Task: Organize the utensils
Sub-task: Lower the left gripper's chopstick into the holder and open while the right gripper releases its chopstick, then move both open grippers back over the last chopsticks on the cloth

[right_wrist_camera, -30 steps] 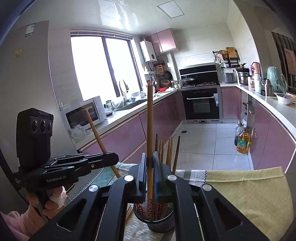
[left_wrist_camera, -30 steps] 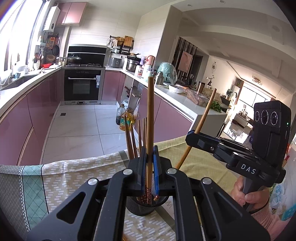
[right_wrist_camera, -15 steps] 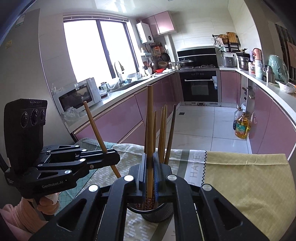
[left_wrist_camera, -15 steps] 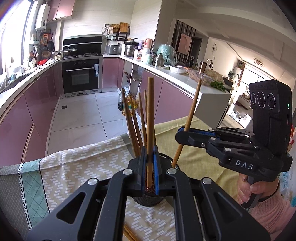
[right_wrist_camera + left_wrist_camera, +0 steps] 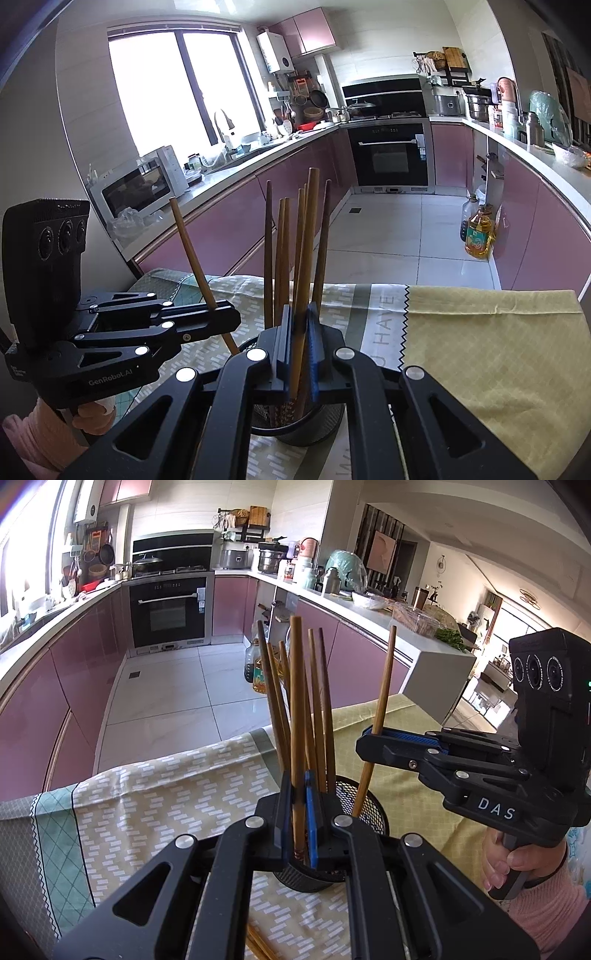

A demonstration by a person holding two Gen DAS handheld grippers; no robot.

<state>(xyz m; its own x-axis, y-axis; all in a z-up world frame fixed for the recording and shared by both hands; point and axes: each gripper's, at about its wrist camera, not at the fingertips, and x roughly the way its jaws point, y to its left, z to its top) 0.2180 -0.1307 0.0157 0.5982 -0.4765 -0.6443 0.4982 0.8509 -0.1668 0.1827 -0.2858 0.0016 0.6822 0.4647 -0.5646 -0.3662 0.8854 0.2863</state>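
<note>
A black mesh holder [image 5: 369, 812] [image 5: 306, 428] stands on the tablecloth with several wooden chopsticks [image 5: 321, 709] [image 5: 280, 258] upright in it. My left gripper [image 5: 297, 812] [image 5: 229, 317] is shut on one chopstick [image 5: 295, 701] [image 5: 192, 251], whose lower end is down inside the holder. My right gripper [image 5: 299, 350] [image 5: 369, 738] holds another chopstick [image 5: 308, 229] [image 5: 384, 686], which leans slightly with its lower end in the holder. Its jaws are opening, and the pads are still against the stick. Both grippers sit just above the holder's rim from opposite sides.
The patterned cloth [image 5: 166, 805] and a yellow cloth [image 5: 480, 350] cover the table. More chopsticks [image 5: 258, 945] lie loose near the front edge. The table's far edge drops to the kitchen floor, where an oil bottle [image 5: 478, 236] stands. A hand [image 5: 517, 864] grips the right tool.
Both grippers have come down toward the holder, carrying their chopsticks deeper into it. The right gripper's chopstick stood straight before and now leans.
</note>
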